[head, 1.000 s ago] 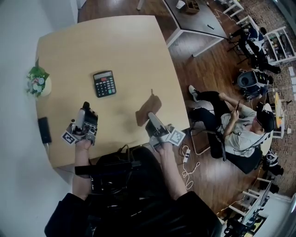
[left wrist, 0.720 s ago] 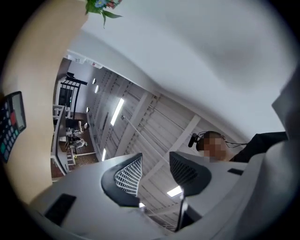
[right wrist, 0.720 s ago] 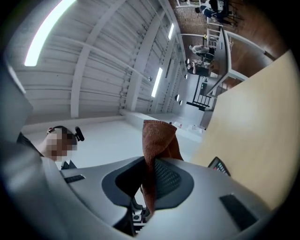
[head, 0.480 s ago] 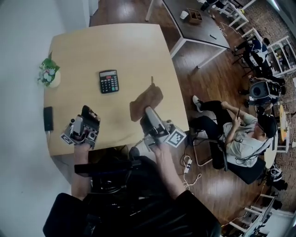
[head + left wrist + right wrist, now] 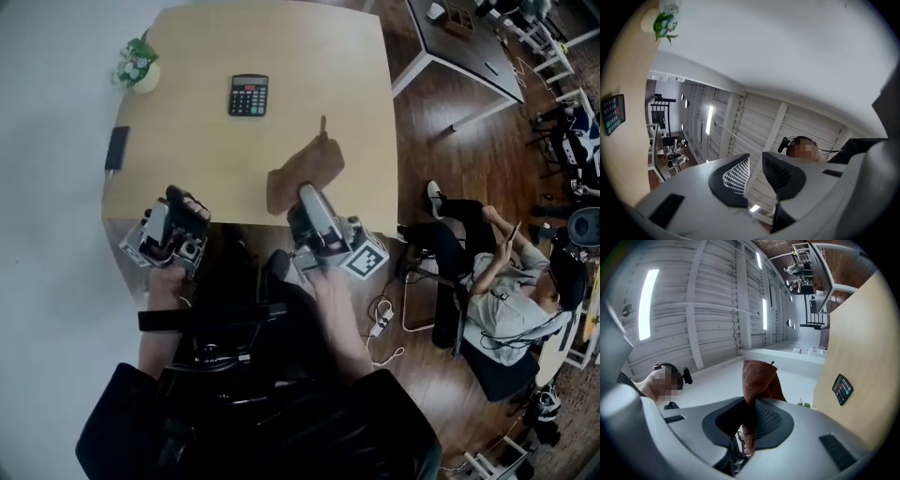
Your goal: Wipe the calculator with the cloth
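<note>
The right claw (image 5: pixel 307 194) gripped the cloth (image 5: pixel 306 167), well apart from the calculator (image 5: pixel 248 95); wiping appeared outstanding. The left claw (image 5: pixel 755 165), just closed to a narrow gap, held nothing.

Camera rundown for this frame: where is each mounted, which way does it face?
Head view: on the person's head, facing steeply down at the table; shows the arms, left tool, right tool.
Left gripper view: rides the left tool, tilted up at the ceiling; its jaws, just closing, stand slightly apart, empty.
Right gripper view: rides the right tool, also tilted up; its jaws clamp the brown cloth.
Shared: all three show the calculator.
</note>
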The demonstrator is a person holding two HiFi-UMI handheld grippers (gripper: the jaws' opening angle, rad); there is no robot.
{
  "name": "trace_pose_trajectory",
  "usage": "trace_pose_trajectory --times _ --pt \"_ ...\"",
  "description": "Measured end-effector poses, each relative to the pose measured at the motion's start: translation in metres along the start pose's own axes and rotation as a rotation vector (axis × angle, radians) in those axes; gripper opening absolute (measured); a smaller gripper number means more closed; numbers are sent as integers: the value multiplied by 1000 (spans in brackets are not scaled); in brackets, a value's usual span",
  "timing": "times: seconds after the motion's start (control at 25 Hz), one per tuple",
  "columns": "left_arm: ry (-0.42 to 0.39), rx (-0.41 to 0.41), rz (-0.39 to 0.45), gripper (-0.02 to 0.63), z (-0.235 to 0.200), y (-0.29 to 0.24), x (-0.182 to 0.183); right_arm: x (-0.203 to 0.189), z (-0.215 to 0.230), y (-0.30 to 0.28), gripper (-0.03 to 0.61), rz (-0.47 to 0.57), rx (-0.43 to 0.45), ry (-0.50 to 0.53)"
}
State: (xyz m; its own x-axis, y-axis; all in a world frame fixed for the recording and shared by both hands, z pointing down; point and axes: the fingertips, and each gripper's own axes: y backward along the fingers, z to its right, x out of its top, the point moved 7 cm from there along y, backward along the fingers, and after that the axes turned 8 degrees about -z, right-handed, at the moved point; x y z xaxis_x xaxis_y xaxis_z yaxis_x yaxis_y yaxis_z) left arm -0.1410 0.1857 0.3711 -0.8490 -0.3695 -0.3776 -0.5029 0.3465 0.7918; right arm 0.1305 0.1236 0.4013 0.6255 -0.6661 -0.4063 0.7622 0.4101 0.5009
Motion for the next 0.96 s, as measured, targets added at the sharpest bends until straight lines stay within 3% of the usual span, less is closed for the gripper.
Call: trace_pose_trajectory --times 0.2,0.4,0.76,0.96 --pt "-55 54 9 77 33 8 -8 -13 -15 5 30 -17 50 -7" --pt "-91 67 40 77 36 0 10 -18 -27 -6 31 -23 55 57" --pt "-36 -26 31 88 36 -2 39 -30 -44 -22 31 7 13 110" --pt "-23 8 29 89 34 12 56 -47 -39 -40 31 -15 -13 94"
